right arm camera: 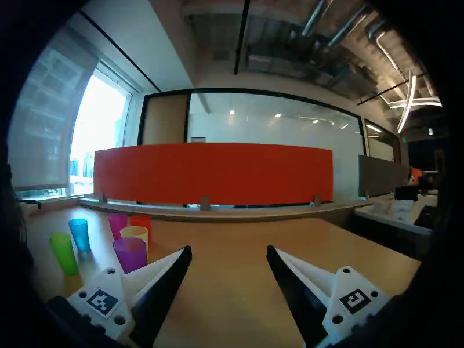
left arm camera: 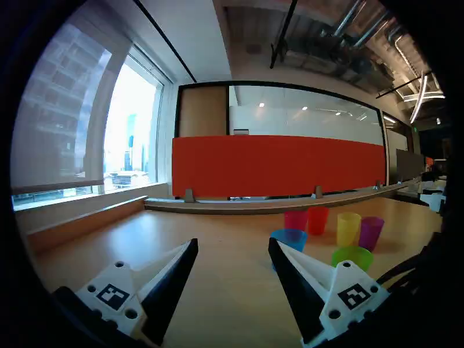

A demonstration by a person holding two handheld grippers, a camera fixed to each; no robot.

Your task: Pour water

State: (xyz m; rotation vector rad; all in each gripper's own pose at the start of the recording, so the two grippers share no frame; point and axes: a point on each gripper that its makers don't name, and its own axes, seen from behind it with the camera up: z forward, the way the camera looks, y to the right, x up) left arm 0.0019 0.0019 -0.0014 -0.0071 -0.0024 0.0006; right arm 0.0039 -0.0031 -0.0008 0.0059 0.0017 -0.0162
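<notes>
At the left, the left gripper hovers low over the wooden table, its claw spread wide and holding nothing. Just to its right stand the plastic cups. The blue cup is closest to that claw, the green cup is near the front, and the others stand behind. Further right, the right gripper is also wide apart and empty, with the purple cup the nearest to it.

I can't tell which cup holds water. To pour well, I'd close squarely on one cup at mid-wall, lift it upright, then tip it slowly over a neighbouring cup.

No brand or writing is readable, only square coded markers on the fingers.
</notes>
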